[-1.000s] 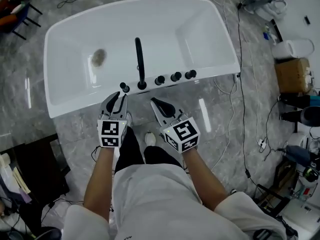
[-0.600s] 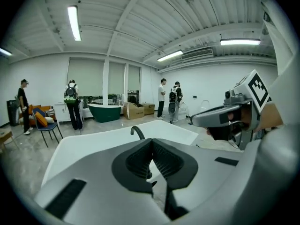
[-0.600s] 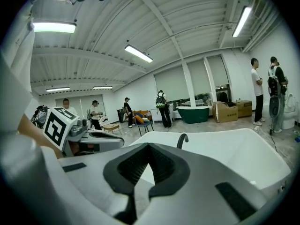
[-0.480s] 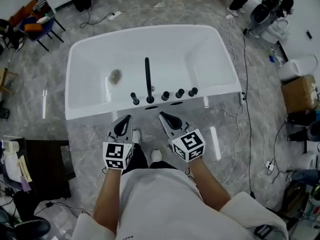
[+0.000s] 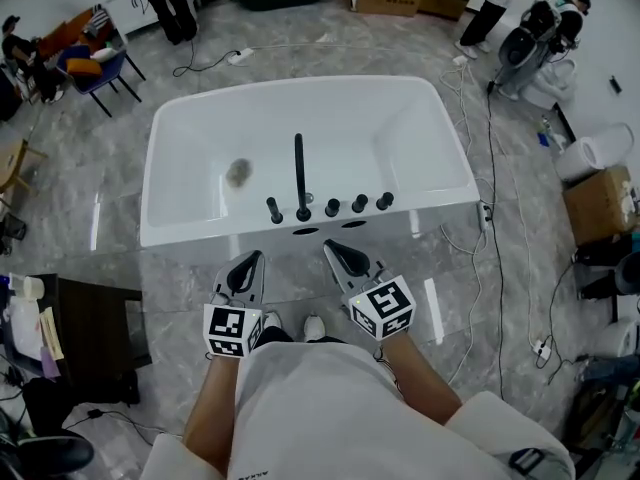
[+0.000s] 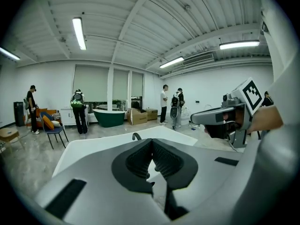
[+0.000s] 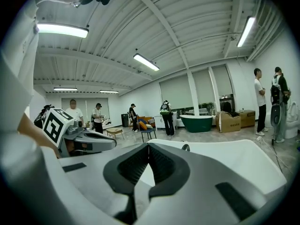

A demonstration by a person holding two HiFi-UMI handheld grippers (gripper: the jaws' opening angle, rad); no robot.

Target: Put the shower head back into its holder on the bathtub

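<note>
The white bathtub (image 5: 190, 218) stands across the marble floor ahead of me. On its near rim is a row of black fittings: a tall spout (image 5: 299, 173), three knobs (image 5: 358, 204), and at the left end a short upright black piece (image 5: 274, 209) that looks like the shower head in its holder. My left gripper (image 5: 248, 264) hangs shut and empty over the floor, short of the rim. My right gripper (image 5: 338, 252) is beside it, also shut and empty. In the left gripper view the pads (image 6: 140, 161) meet in front of the tub (image 6: 93, 146). The right gripper view shows the same (image 7: 148, 146).
Cables (image 5: 488, 228) run along the floor to the right of the tub. A dark low table (image 5: 90, 338) sits at my left. Chairs (image 5: 95, 68), cardboard boxes (image 5: 600, 203), a green tub (image 6: 108, 115) and several standing people (image 6: 78, 111) fill the room's edges.
Both grippers have drawn back from the tub rim toward my body and risen. The left jaws, apart in the earliest frame, are now closed. The head view takes in more of the room.
</note>
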